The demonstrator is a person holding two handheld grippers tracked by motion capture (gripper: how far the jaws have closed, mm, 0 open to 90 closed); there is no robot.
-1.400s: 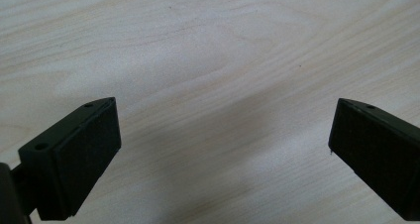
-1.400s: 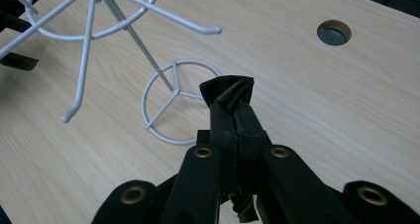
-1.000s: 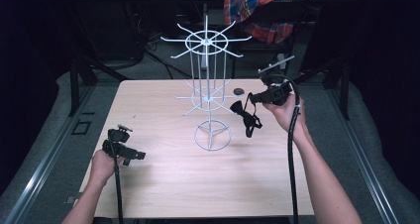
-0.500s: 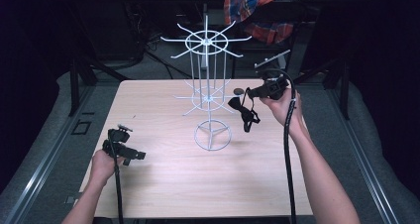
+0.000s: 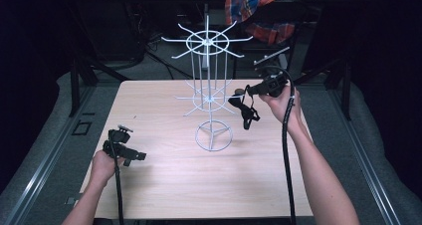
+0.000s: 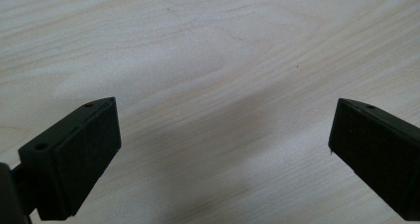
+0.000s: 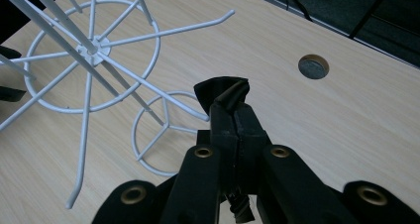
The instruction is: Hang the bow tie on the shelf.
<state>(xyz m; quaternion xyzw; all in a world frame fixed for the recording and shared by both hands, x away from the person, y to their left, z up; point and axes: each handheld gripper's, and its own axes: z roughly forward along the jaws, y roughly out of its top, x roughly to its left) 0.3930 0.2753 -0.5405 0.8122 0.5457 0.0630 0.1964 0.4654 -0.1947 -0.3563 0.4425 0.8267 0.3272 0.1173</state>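
While its lower end hangs cut off, right claw [image 7: 232,101] pinches black strap [image 7: 218,89] | left claw [image 6: 223,149] spread.

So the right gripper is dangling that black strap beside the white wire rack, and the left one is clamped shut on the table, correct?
Not quite. The left gripper is open, its jaws spread wide over bare table, as the left gripper view shows. The right gripper does hold the black strap beside the white wire rack.

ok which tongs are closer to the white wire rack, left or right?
Right. The right tongs, shut on a black strap, sit beside the white wire rack, by its lower hooks. The left tongs rest open low over the table near its front left, well clear.
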